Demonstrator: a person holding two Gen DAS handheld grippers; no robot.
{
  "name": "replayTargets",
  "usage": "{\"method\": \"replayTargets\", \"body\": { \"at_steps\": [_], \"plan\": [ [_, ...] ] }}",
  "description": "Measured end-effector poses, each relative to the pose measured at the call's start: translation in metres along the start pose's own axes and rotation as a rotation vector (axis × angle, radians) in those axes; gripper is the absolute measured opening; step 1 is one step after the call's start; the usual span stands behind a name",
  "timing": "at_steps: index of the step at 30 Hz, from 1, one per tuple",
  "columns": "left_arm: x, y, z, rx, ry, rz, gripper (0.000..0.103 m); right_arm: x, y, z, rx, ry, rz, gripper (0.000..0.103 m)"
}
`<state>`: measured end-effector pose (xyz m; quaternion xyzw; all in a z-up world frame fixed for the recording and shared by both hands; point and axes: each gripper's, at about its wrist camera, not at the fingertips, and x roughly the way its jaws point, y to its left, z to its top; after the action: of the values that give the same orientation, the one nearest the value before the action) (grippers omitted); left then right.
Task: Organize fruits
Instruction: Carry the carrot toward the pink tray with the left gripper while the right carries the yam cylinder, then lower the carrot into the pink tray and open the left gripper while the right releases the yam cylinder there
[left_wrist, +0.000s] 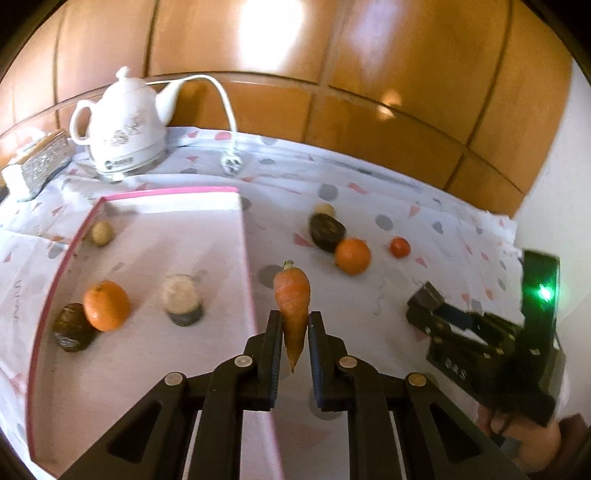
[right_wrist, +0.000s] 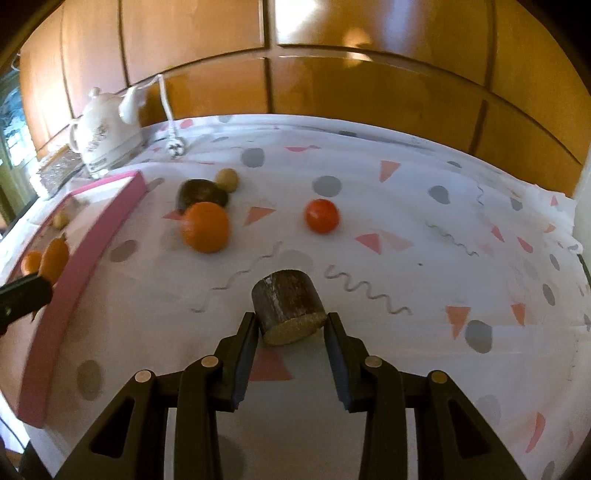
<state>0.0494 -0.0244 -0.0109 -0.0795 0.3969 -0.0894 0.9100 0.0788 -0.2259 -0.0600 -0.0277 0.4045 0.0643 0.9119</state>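
My left gripper (left_wrist: 293, 326) is shut on a carrot (left_wrist: 291, 302), held point-down above the right wall of a pink-rimmed white tray (left_wrist: 251, 266). In the tray lie an orange (left_wrist: 106, 304), a dark chunk (left_wrist: 72, 328), a cut chunk (left_wrist: 183, 297) and a small brown fruit (left_wrist: 101, 232). My right gripper (right_wrist: 291, 326) is shut on a dark-skinned cut chunk (right_wrist: 288, 306) just above the cloth. Beyond it on the cloth sit an orange (right_wrist: 205, 227), a tomato (right_wrist: 321, 215), a dark chunk (right_wrist: 201, 192) and a small brown fruit (right_wrist: 227, 179).
A white kettle (left_wrist: 122, 129) with its cord and plug (left_wrist: 231, 164) stands at the back left, beside a glittery box (left_wrist: 40, 162). Wooden panels (right_wrist: 369, 92) close off the far side. The patterned tablecloth (right_wrist: 443, 258) runs on to the right.
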Motion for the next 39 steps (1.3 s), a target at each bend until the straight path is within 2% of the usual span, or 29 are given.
{"method": "replayTargets", "body": {
  "at_steps": [4,13,21,28,39],
  "plan": [
    [-0.008,0.029,0.01,-0.058,-0.032,0.039,0.014,-0.014,0.023,0.007,-0.031,-0.025,0.079,0.037],
    [-0.024,0.095,0.025,-0.157,-0.085,0.184,0.014,-0.04,0.096,0.013,-0.15,-0.055,0.282,0.037],
    [-0.029,0.116,0.024,-0.181,-0.1,0.254,0.014,-0.044,0.149,0.012,-0.237,-0.028,0.399,0.037],
    [-0.029,0.123,0.025,-0.191,-0.101,0.27,0.014,-0.042,0.174,0.01,-0.272,-0.015,0.416,0.037],
    [-0.032,0.127,0.024,-0.213,-0.103,0.271,0.015,-0.033,0.186,0.017,-0.265,-0.02,0.386,0.04]
  ]
}}
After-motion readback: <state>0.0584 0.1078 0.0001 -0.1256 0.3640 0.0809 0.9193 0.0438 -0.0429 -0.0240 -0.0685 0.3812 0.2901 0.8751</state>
